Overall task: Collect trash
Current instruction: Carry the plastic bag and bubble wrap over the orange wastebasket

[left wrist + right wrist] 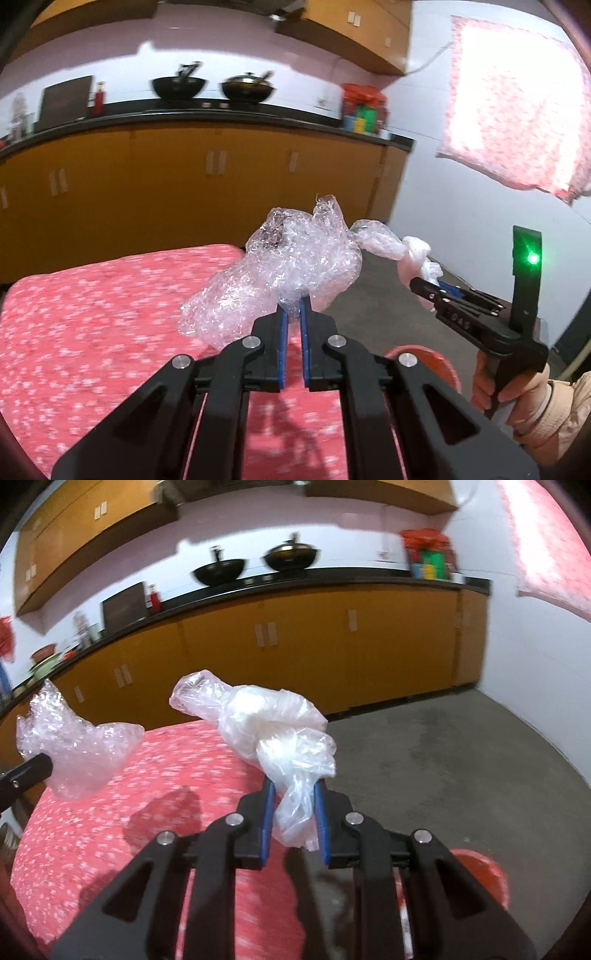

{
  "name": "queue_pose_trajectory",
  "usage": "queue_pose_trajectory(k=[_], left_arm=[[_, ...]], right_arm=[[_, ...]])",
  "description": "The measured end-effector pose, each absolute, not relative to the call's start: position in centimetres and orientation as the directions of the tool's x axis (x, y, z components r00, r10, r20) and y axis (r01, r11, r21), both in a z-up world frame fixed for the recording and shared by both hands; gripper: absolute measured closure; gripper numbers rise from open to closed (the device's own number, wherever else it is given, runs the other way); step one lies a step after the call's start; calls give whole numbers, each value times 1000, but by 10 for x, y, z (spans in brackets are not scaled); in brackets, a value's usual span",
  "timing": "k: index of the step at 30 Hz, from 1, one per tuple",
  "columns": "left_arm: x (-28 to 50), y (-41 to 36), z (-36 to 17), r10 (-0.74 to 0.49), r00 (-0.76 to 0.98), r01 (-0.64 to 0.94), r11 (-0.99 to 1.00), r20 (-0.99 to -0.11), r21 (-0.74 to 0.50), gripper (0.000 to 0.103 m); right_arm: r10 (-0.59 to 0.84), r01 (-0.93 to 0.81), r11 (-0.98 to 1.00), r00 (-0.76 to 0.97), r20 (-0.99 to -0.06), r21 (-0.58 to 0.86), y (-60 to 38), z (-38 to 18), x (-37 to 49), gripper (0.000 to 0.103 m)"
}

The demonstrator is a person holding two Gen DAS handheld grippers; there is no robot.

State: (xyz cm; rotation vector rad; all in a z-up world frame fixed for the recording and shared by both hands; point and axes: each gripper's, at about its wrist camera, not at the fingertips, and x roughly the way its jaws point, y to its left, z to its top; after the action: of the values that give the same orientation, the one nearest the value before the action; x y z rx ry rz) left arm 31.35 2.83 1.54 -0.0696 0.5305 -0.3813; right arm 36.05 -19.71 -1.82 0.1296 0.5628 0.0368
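My left gripper (294, 304) is shut on a crumpled sheet of clear bubble wrap (280, 273), held in the air above the edge of a table with a pink flowered cloth (92, 325). In the right wrist view the same bubble wrap (77, 746) hangs at the left. My right gripper (293, 790) is shut on a knotted, whitish plastic bag (273, 731), also lifted over the table's right edge. From the left wrist view, the right gripper (424, 284) shows at the right with the plastic bag (402, 251), a person's hand (517, 391) on its handle.
A red-orange round bin (484, 875) sits low on the grey floor (443, 760), right of the table; its rim (424, 356) peeks past my left gripper. Yellow kitchen cabinets (184, 184) with a dark counter and two woks (214, 86) line the back wall.
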Motion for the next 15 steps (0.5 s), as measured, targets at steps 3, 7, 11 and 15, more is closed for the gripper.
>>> queue_pose_trajectory(k=[3, 7, 11, 15], left_arm=[[315, -7, 14, -429, 763, 395, 902, -485, -176, 97], [315, -47, 8, -478, 725, 450, 874, -497, -185, 97], [316, -90, -1, -526, 679, 507, 841, -512, -191, 97], [312, -135, -14, -559, 637, 560, 809, -531, -179, 97]], right_arm=[[17, 68, 988, 844, -535, 138, -234, -24, 346, 83], [-65, 164, 977, 833, -550, 133, -284, -37, 326, 83], [-149, 259, 958, 812, -565, 119, -328, -51, 308, 83], [-235, 356, 929, 779, -581, 100, -371, -71, 290, 83]])
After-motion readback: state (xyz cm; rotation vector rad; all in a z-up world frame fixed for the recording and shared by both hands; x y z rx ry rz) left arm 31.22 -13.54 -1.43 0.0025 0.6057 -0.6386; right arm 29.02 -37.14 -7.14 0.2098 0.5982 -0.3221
